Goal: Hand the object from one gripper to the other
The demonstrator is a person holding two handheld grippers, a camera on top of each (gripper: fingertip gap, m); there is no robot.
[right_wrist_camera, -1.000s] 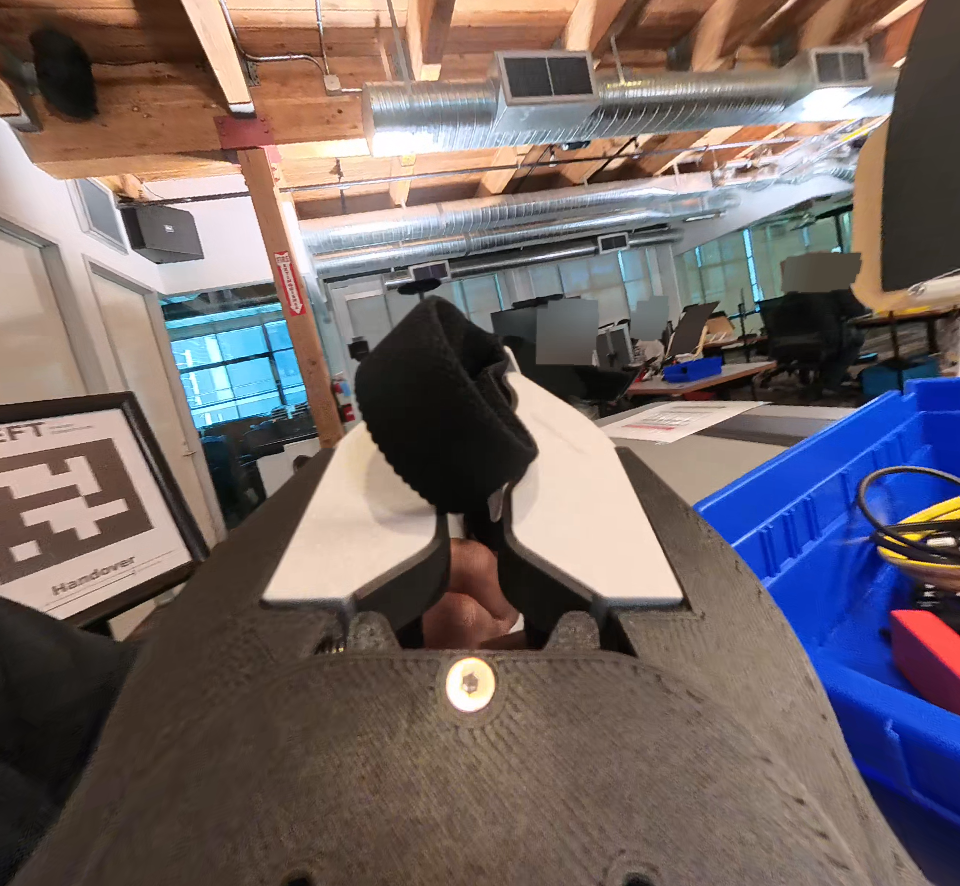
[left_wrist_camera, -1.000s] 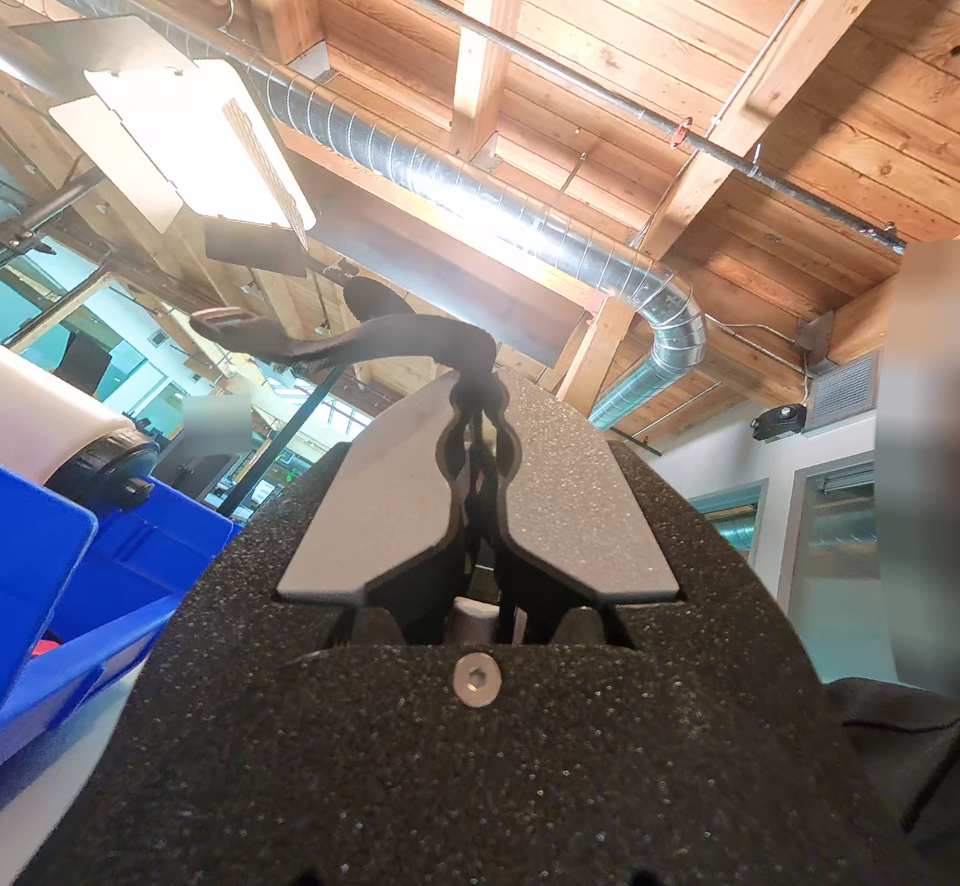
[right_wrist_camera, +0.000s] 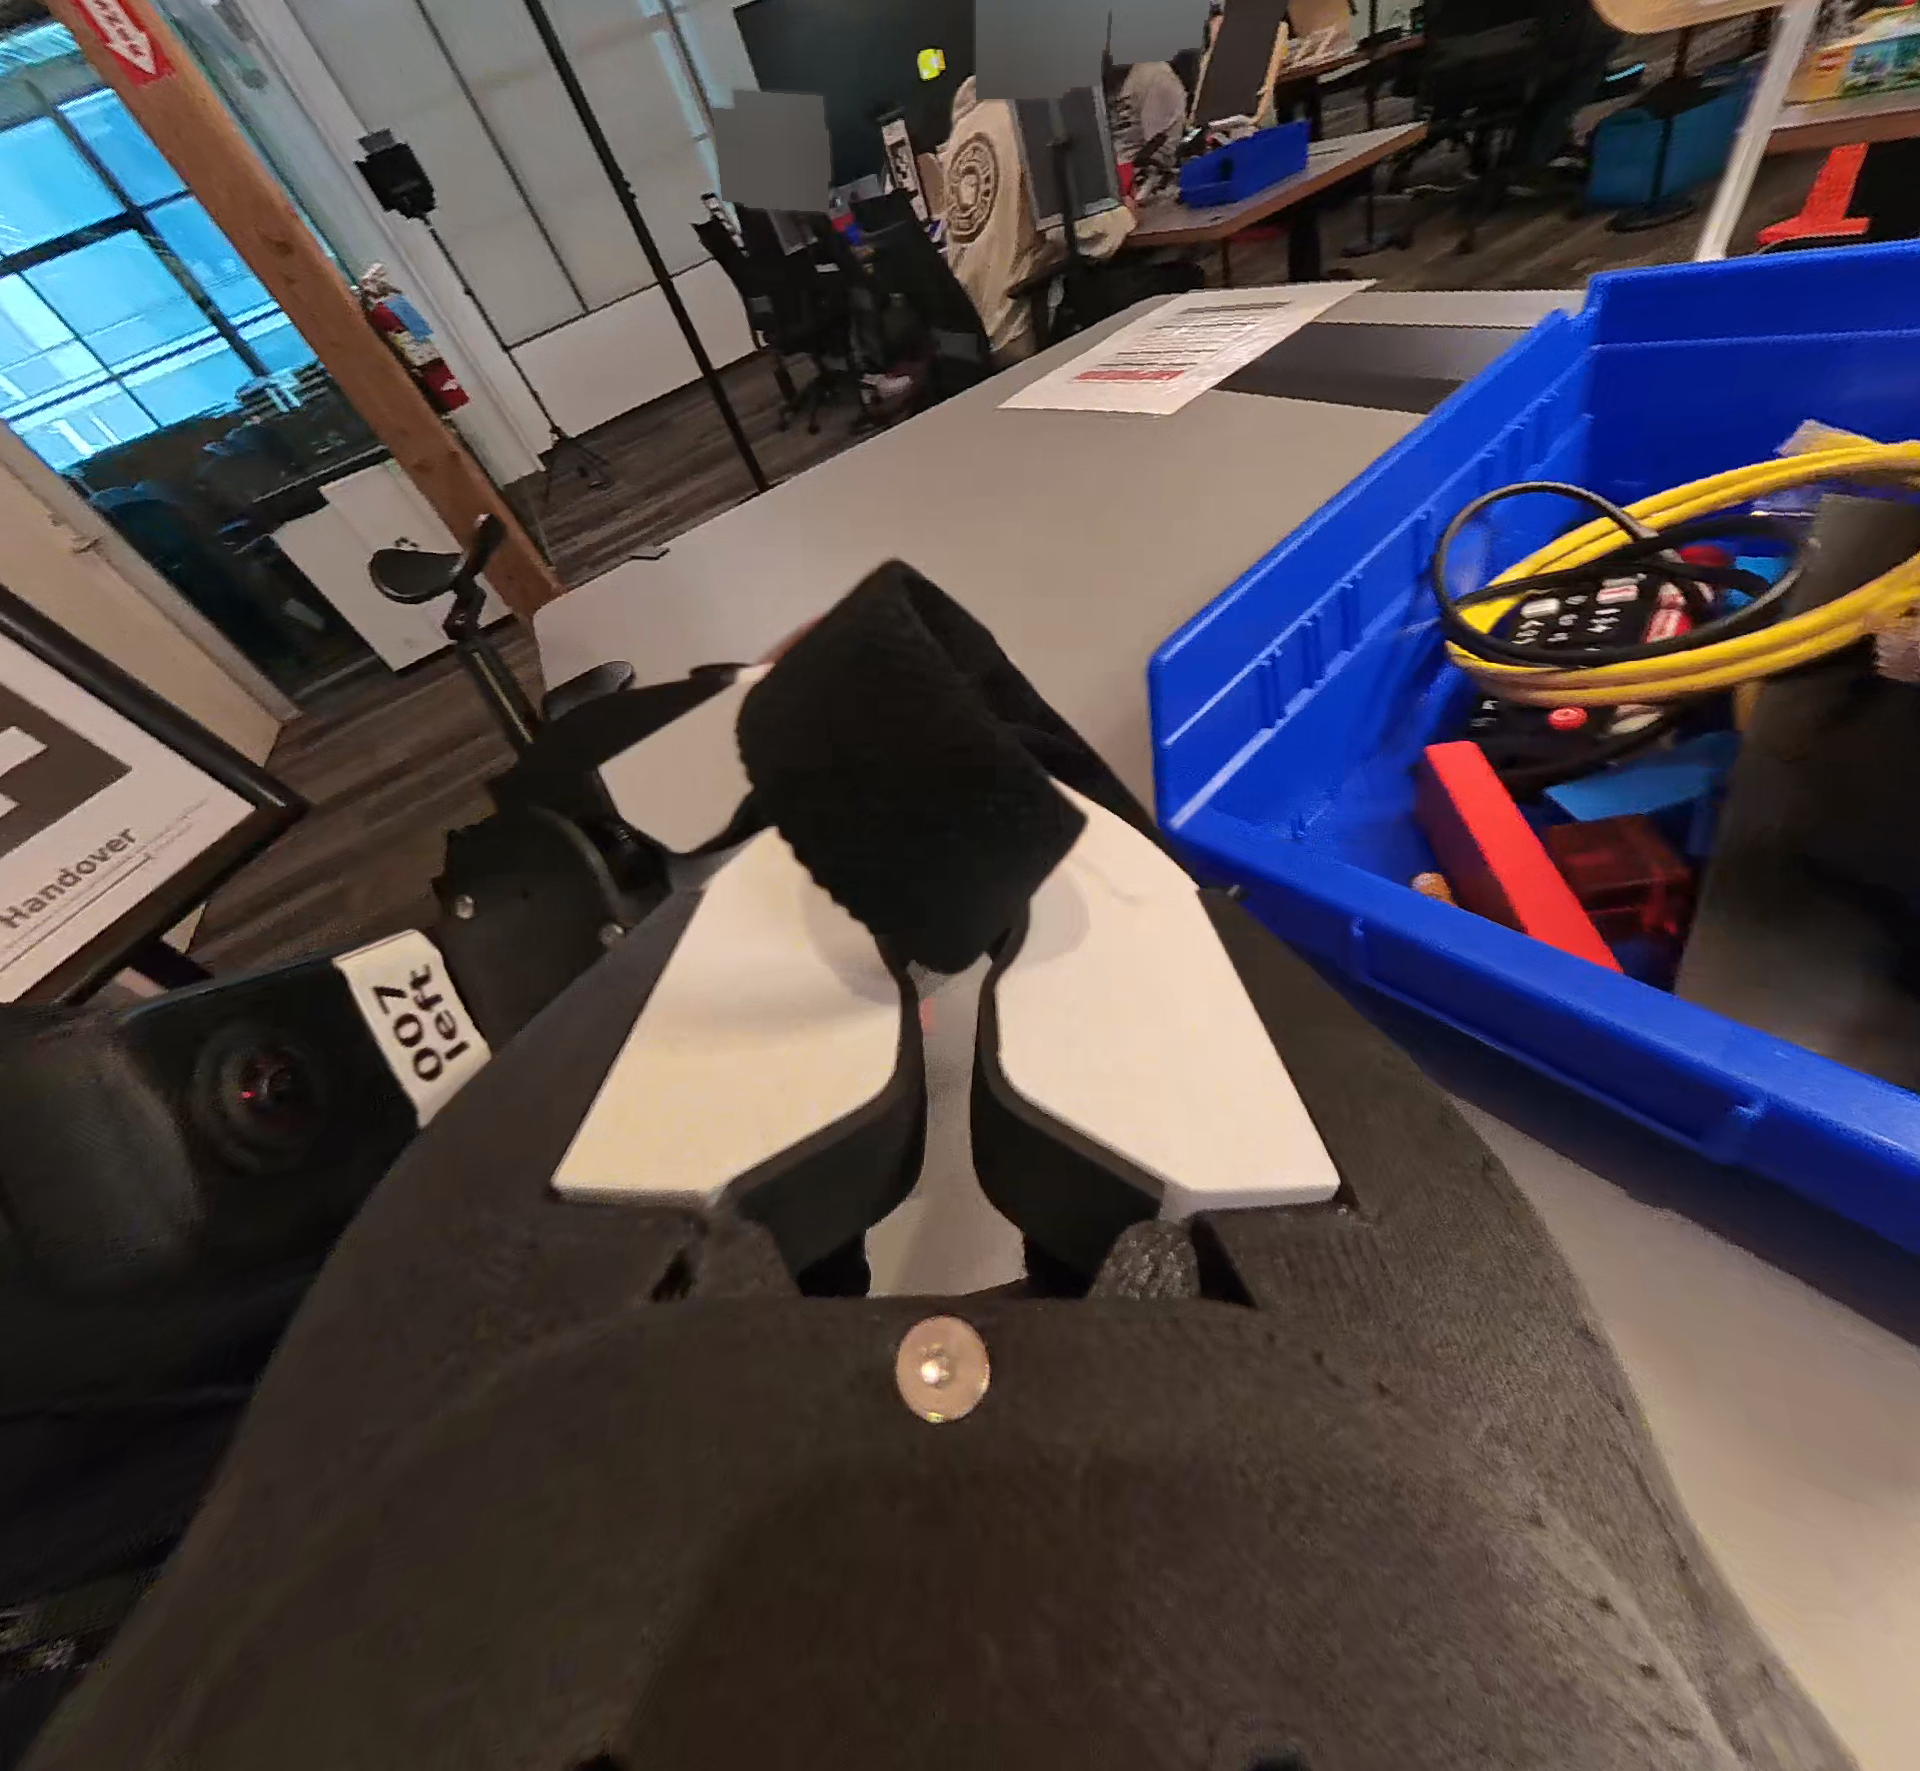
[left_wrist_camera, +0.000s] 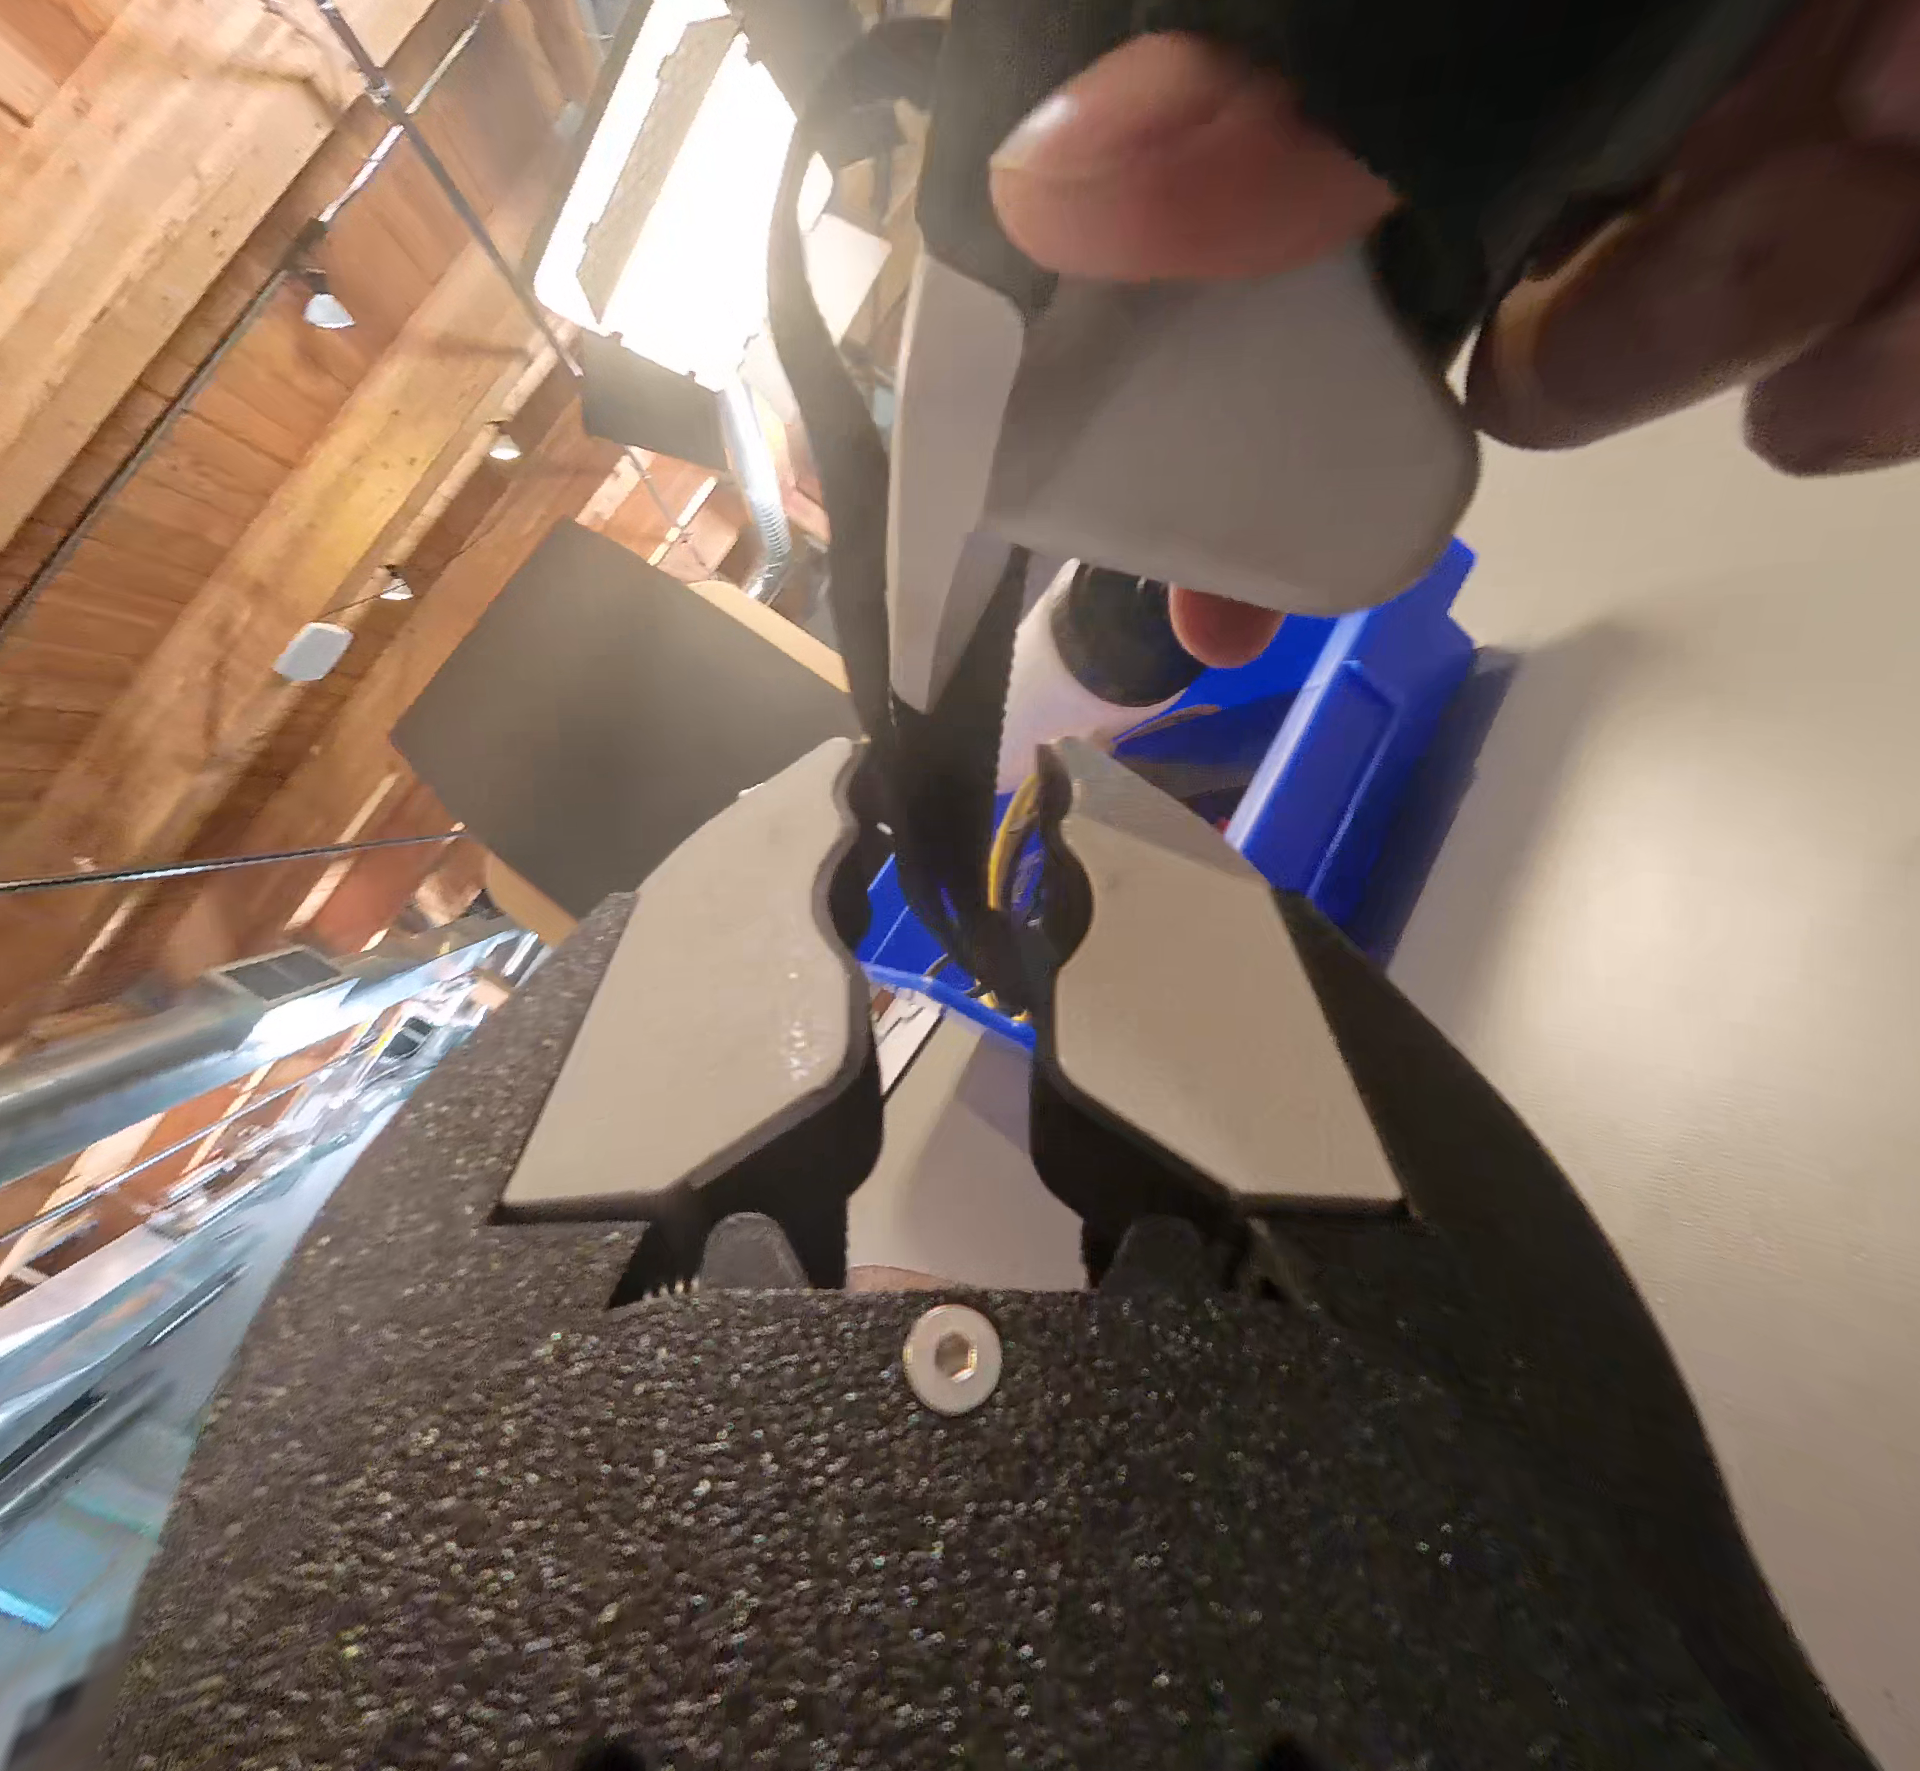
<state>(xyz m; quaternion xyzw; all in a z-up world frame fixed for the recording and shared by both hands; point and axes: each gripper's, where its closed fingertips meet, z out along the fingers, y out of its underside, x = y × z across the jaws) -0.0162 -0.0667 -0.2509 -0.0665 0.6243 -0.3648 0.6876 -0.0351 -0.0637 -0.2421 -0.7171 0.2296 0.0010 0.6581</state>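
Observation:
The object is a black fabric strap (right_wrist_camera: 904, 786). My right gripper (right_wrist_camera: 951, 973) is shut on its bunched end, which hides the fingertips. In the left wrist view the strap (left_wrist_camera: 935, 848) hangs down between my left gripper's (left_wrist_camera: 951, 776) fingers. They stand apart, with a gap showing beside the strap. The right gripper's white fingers (left_wrist_camera: 1049, 474) come in from above, tip to tip with the left's, with a person's fingers on them. The left gripper's camera housing (right_wrist_camera: 260, 1098) shows at the lower left of the right wrist view.
A blue bin (right_wrist_camera: 1455, 942) stands to the right on the grey table (right_wrist_camera: 935, 495), holding a yellow cable (right_wrist_camera: 1662, 641), a red block (right_wrist_camera: 1507, 848) and other items. It also shows in the left wrist view (left_wrist_camera: 1351, 734). A framed sign (right_wrist_camera: 104, 838) stands at the left. My left and right fingertips are right by each other.
Both grippers have tilted down from the ceiling and met tip to tip. My left gripper's fingers, shut on the strap before, have opened. The right still grips the strap.

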